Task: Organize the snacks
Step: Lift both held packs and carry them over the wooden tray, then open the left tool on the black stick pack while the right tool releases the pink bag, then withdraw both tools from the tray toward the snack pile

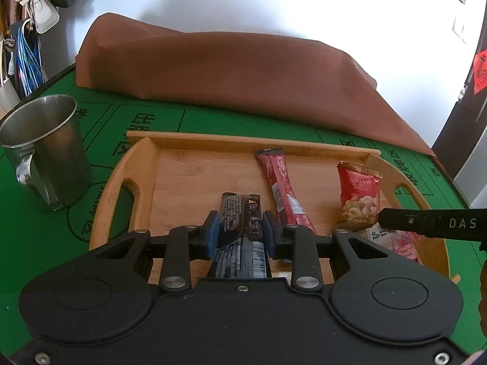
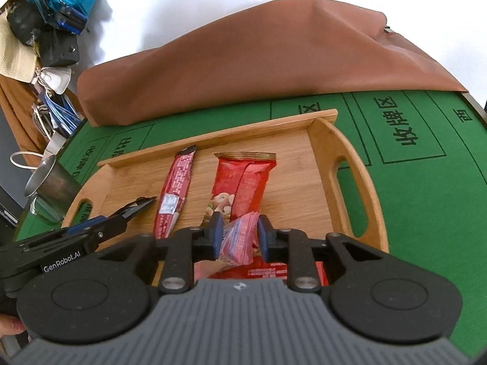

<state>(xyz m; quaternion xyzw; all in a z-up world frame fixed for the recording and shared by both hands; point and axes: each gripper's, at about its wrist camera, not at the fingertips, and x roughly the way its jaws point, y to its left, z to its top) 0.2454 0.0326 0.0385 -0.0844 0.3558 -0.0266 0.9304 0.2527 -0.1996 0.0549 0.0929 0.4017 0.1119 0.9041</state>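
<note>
The left gripper (image 1: 240,228) is clamping a black bar (image 1: 240,237); the right gripper's (image 2: 239,234) jaws are standing slack around a pink packet (image 2: 239,237); two snacks are already lying in the tray (image 1: 140,164).

Left hand-held gripper (image 1: 240,231) around dark snack packet (image 1: 240,228)

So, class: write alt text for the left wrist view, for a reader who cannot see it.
The left gripper clamps a dark snack bar over a wooden tray on a green table. Two red snack packets lie on the tray, and a metal cup stands to its left.
</note>
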